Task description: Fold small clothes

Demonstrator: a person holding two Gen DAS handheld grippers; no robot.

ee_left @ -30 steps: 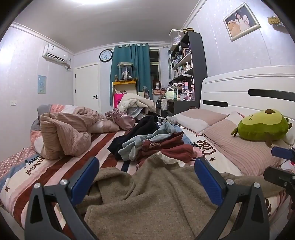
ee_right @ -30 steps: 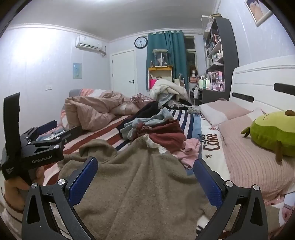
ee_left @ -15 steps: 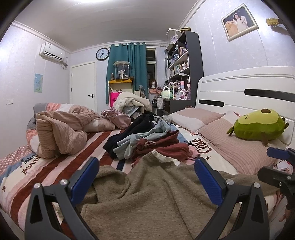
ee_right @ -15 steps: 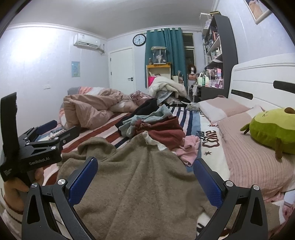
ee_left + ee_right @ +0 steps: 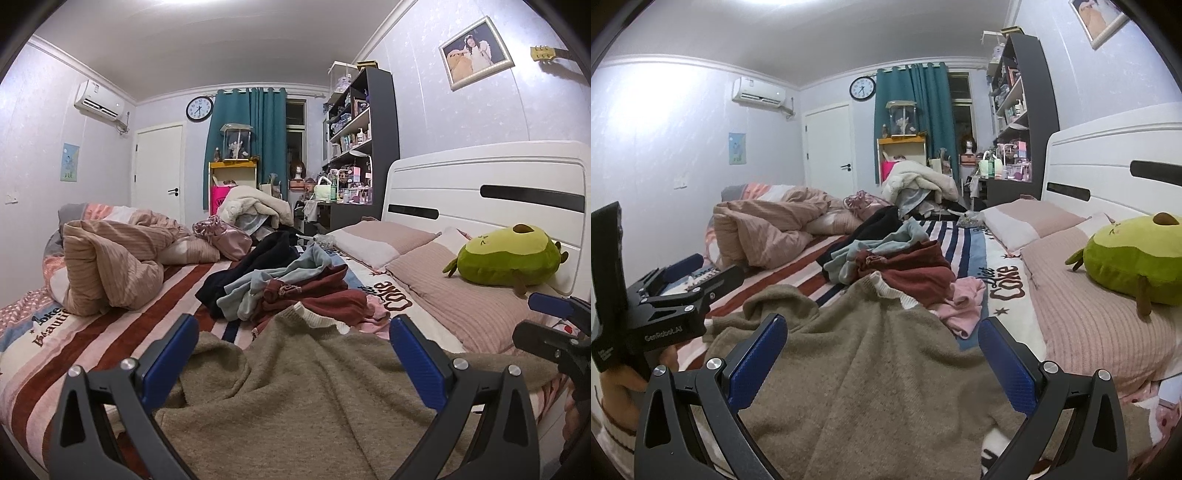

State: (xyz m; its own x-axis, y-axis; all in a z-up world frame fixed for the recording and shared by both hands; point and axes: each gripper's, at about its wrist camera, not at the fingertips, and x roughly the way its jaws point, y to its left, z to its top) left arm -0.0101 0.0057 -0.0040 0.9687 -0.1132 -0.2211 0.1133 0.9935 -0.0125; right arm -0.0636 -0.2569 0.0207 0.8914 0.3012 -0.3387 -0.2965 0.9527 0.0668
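Dim, cool indoor light comes from a ceiling lamp [image 5: 192, 2] that glares white at the top edge. A bright patch washes out the left wall [image 5: 639, 107] in the right view. Fisheye bending curves the edges, with black corners. Focus is sharp, shadows soft.

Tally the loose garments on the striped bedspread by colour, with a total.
Olive-brown: 1, the sweater spread under both open tongs.
Dark red: 1, possibly more bunched together.
Light blue: 1.
Black: 1.
Pink: 1.
Total: 5 that can be told apart.
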